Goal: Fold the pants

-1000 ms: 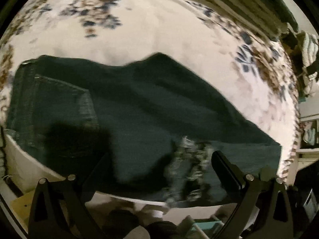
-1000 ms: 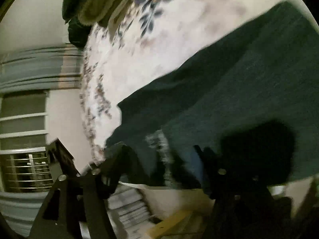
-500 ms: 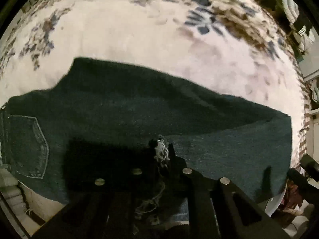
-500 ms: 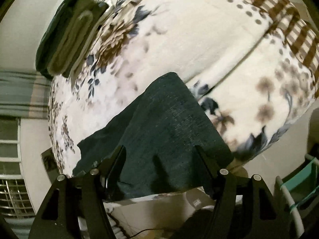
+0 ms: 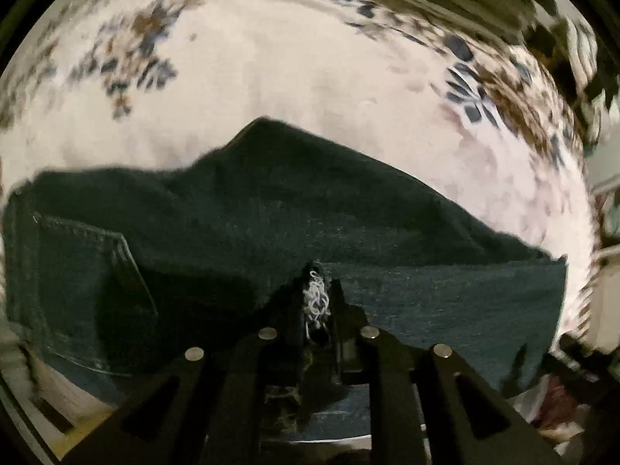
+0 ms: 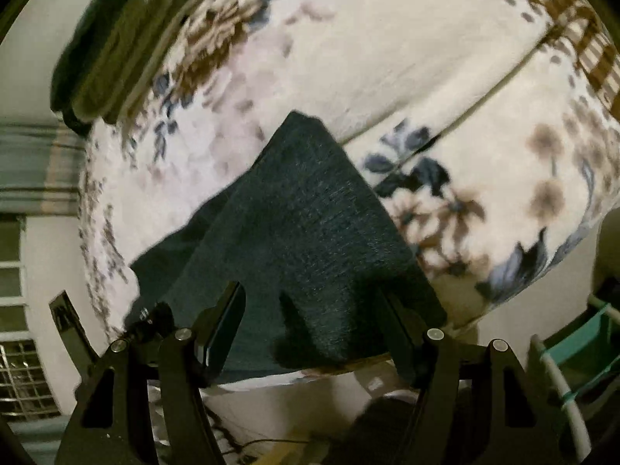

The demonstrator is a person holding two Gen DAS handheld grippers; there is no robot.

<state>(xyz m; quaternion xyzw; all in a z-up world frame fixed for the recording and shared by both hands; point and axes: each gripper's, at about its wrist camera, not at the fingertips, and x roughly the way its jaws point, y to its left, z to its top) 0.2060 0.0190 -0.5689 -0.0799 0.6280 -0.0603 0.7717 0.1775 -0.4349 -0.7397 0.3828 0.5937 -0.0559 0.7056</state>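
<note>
Across a cream fleece blanket with blue and brown flowers (image 5: pixel 310 77) lie the dark teal denim pants (image 5: pixel 271 213), spread lengthwise along the near edge, a back pocket (image 5: pixel 89 279) at the left and a raised fold peaking toward the far side. At their near edge the left gripper (image 5: pixel 316 298) is clamped on a frayed whitish patch (image 5: pixel 317 302), likely to lift that layer for folding. Over the right-hand end, the right gripper (image 6: pixel 310 321) hovers with jaws apart, holding nothing, seemingly ready to take the cloth.
</note>
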